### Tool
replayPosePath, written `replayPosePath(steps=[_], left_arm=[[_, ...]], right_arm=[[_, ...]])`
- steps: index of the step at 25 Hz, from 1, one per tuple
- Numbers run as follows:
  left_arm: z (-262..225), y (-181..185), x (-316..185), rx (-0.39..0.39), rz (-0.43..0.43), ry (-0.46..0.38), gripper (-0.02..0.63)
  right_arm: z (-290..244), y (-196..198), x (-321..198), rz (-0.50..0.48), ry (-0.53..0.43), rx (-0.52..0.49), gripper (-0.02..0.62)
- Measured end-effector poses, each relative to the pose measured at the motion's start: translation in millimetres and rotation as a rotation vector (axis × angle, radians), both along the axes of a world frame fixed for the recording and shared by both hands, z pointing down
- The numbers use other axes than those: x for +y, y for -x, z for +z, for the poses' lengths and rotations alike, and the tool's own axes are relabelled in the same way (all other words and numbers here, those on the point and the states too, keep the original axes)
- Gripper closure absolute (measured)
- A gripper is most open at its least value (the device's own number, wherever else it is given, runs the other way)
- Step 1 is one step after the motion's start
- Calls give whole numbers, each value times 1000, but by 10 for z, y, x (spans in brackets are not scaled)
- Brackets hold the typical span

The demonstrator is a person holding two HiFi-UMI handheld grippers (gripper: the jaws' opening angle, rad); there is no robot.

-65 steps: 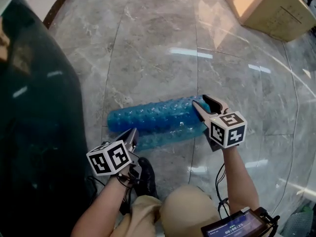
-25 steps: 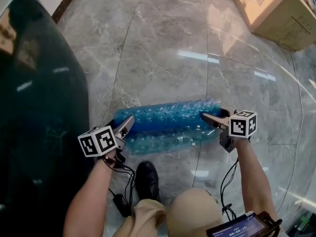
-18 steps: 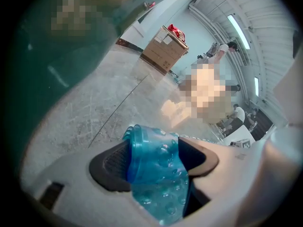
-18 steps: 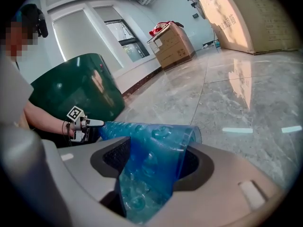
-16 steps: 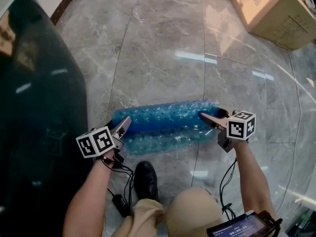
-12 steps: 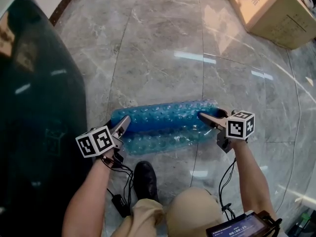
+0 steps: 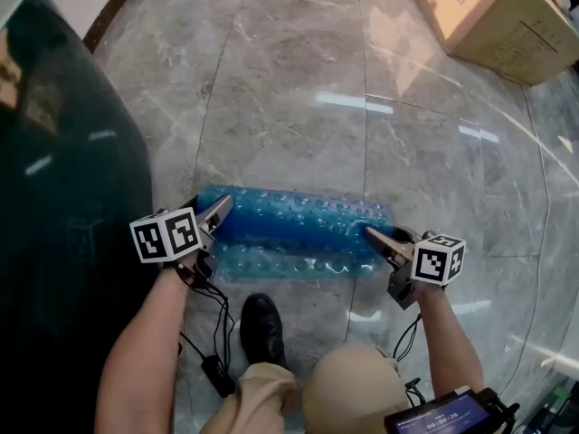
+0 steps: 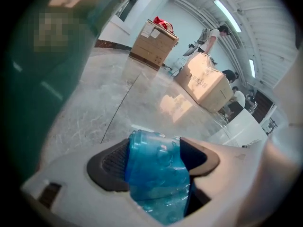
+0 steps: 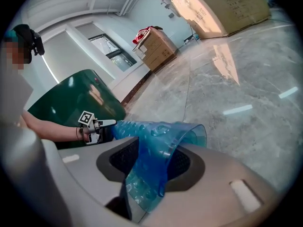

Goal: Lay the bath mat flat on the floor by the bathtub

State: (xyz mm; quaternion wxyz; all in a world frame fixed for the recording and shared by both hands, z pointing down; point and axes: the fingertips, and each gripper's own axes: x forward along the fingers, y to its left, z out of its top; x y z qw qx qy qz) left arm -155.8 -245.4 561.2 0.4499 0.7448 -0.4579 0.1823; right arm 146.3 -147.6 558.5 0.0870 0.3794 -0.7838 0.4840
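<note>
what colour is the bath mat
The bath mat is translucent blue, bumpy; right gripper view shows best.

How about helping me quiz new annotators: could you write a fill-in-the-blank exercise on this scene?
The bath mat is translucent ____.
The left gripper holds one end of the mat between its ____.
The cardboard box stands on the ____.
Missing words: blue; jaws; floor.

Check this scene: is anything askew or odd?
Yes. The mat is curled lengthwise, not flat, its ends pinched by the left gripper and the right gripper, whose jaws have just been closing on it.
</note>
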Motion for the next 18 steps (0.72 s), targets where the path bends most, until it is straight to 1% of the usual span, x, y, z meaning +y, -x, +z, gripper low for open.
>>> replayPosePath(steps=[4, 7, 10, 12, 14, 16, 18], left_arm=[[-4, -113, -158, -21, 43, -4, 276], [-30, -261, -351, -44, 97, -22, 275], [-52, -571, -538, -66, 199, -39, 291], [-37, -800, -603, -85, 275, -47, 291], [-34, -949, -665, -108, 304, -49, 291], [-40, -1005, -721, -122, 298, -49, 287], [-80, -995, -753, -123, 270, -66, 273]], right_arm=[[4, -36, 122, 53, 15, -27, 448], [6, 14, 415, 127, 65, -90, 457], [17, 118, 868, 215, 131, -176, 480], [11, 187, 1115, 268, 154, -225, 490], [-37, 212, 1218, 310, 160, -250, 492], [-71, 217, 1240, 303, 157, -222, 458], [-88, 235, 1301, 221, 161, -158, 379]])
